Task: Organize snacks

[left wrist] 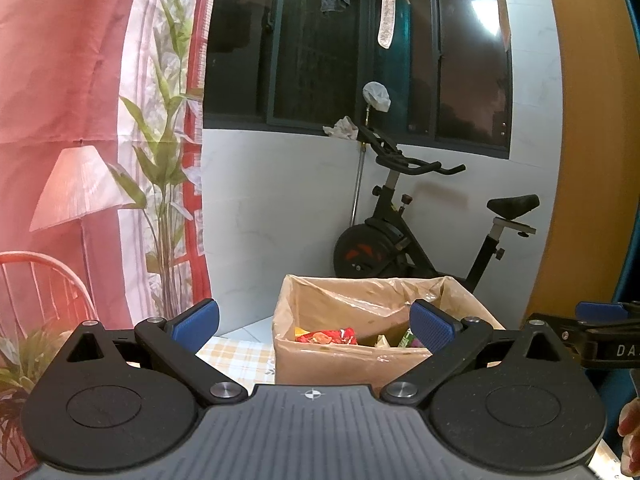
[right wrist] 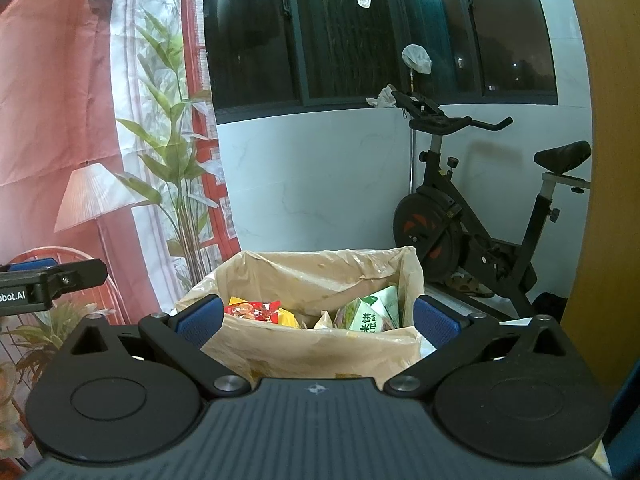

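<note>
We hold the left gripper (left wrist: 314,322) and right gripper (right wrist: 318,316) spread apart, ribbed blue pads bare. Mid-frame, the plastic-lined cardboard box (right wrist: 316,350) holds glossy snack packets (right wrist: 260,312); only the right view shows the green pack (right wrist: 374,314). An exercise bike (left wrist: 420,236) stands behind.

The green snack packet (right wrist: 374,312) is showing "米饼"; the left gripper (right wrist: 48,280) is showing "bot.AI"; the right gripper (left wrist: 600,332) "DA".

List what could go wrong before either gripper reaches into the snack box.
1. The loose plastic liner drapes over the cardboard box rim and could snag a finger.
2. The red snack packet and green packet lie close together; a grab may catch both.
3. The left gripper and right gripper, both open, could collide.
</note>
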The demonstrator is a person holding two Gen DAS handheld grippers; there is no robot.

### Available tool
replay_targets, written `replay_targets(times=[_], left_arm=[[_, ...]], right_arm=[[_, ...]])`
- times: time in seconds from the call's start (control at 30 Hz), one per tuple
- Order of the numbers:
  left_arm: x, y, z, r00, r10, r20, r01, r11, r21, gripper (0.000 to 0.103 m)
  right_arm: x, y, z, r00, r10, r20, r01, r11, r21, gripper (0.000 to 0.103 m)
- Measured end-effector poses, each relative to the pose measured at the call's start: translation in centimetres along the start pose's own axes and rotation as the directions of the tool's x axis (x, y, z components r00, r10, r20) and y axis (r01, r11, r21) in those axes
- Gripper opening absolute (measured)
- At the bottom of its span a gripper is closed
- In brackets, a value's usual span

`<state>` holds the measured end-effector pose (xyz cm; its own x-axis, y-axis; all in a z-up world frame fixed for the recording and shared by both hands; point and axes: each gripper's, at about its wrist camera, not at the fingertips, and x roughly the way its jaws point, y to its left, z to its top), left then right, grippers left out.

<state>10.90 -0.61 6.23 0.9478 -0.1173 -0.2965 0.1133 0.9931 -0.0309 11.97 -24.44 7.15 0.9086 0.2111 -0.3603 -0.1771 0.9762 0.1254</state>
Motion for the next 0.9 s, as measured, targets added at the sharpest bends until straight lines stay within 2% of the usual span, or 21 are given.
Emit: replay_targets(times=[0.9], left_arm=[[0.36,0.54,-0.67,1.0,-0.018,-0.024,0.018,1.0,-0.019,0.102]], right_arm=[[0.44,-0.58,-0.87,0.999,-0.007,-0.037,0.007,1.0,-0.007,0.103]])
